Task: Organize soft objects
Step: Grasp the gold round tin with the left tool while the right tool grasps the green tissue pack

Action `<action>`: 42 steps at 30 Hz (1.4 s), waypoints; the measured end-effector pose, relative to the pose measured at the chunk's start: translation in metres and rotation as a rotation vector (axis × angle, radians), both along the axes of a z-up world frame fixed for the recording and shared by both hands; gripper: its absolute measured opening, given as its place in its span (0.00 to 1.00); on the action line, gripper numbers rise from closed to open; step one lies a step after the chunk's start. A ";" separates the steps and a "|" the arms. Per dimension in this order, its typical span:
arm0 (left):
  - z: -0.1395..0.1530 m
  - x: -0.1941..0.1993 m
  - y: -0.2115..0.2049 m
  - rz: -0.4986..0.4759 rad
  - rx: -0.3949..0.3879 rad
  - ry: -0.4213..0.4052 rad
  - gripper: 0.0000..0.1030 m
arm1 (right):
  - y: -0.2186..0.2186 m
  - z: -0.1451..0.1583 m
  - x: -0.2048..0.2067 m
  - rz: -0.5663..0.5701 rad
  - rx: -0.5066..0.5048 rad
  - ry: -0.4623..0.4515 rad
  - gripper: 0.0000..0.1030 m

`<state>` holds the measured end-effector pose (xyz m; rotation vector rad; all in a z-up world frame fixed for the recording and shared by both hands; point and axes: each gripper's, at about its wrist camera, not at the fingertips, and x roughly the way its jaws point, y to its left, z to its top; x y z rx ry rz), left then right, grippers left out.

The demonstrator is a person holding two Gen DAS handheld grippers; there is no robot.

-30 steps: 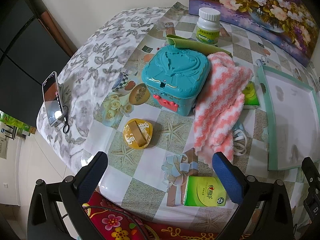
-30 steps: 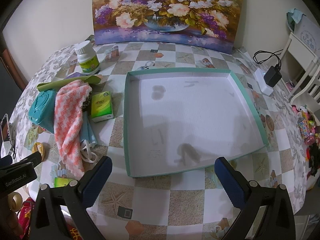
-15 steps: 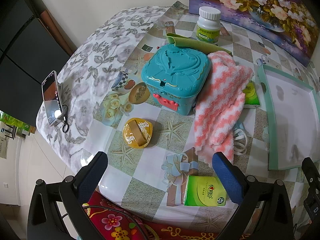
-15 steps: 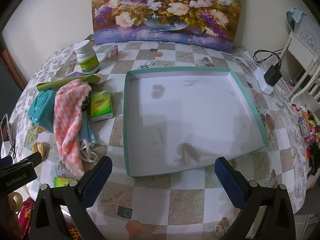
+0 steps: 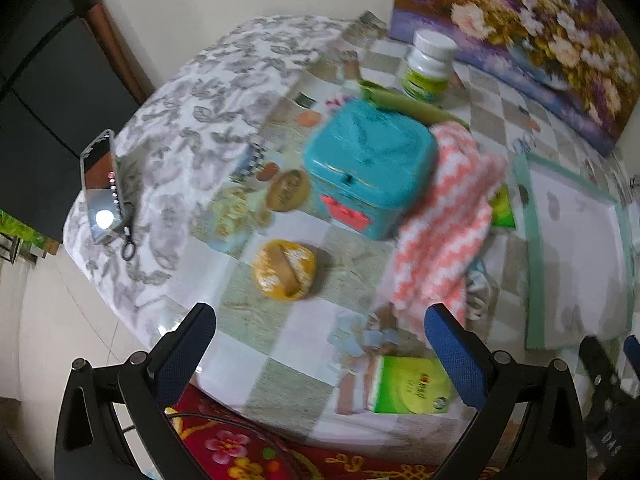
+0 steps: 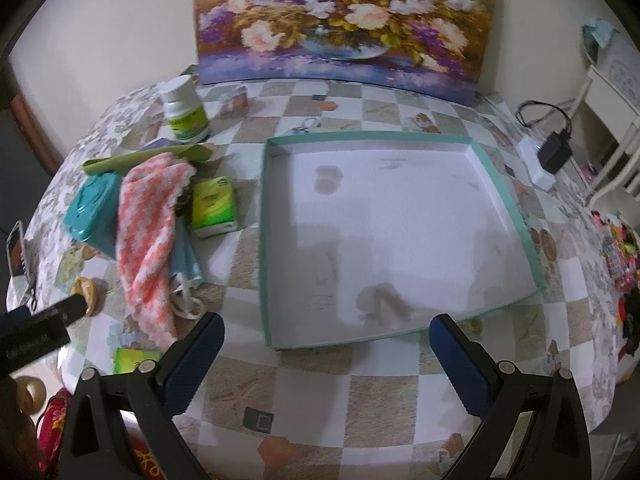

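Over at the far left of the left gripper [image 5: 320,332], a phone [image 5: 100,188] lies propped on the grey-flowered cloth. The gripper itself hangs above the near edge of the table [image 5: 280,344] with its blue fingers spread wide and nothing between them. Just ahead of it sits a round yellow packet [image 5: 285,270], and beyond that a teal box [image 5: 370,166] with a red clasp. A pink-and-white knitted cloth [image 5: 444,228] is draped against the right side of the box and trails down towards the gripper's right finger. A green tissue pack [image 5: 412,386] lies flat right beside that finger. Far ahead stands a white bottle [image 5: 430,66] with a green label. This view is blurred.

The right gripper [image 6: 326,340] is likewise released, fingers well apart and empty. To its left I see the same knitted cloth [image 6: 150,240], a pale blue face mask [image 6: 188,260] poking out from under it, and a second green tissue pack [image 6: 212,208] just beside them. Straight ahead of the gripper lies a shallow tray [image 6: 264,240] with a teal rim and a white floor bearing a few grey marks. Behind it a flower painting [image 6: 340,20] leans on the wall, and far right lies a black charger [image 6: 554,152].
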<state>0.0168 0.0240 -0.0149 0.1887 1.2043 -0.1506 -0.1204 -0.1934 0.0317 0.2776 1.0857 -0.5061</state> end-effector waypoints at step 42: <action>-0.050 0.050 0.062 0.059 -0.106 0.176 1.00 | 0.130 -0.094 0.088 0.295 0.283 0.292 0.85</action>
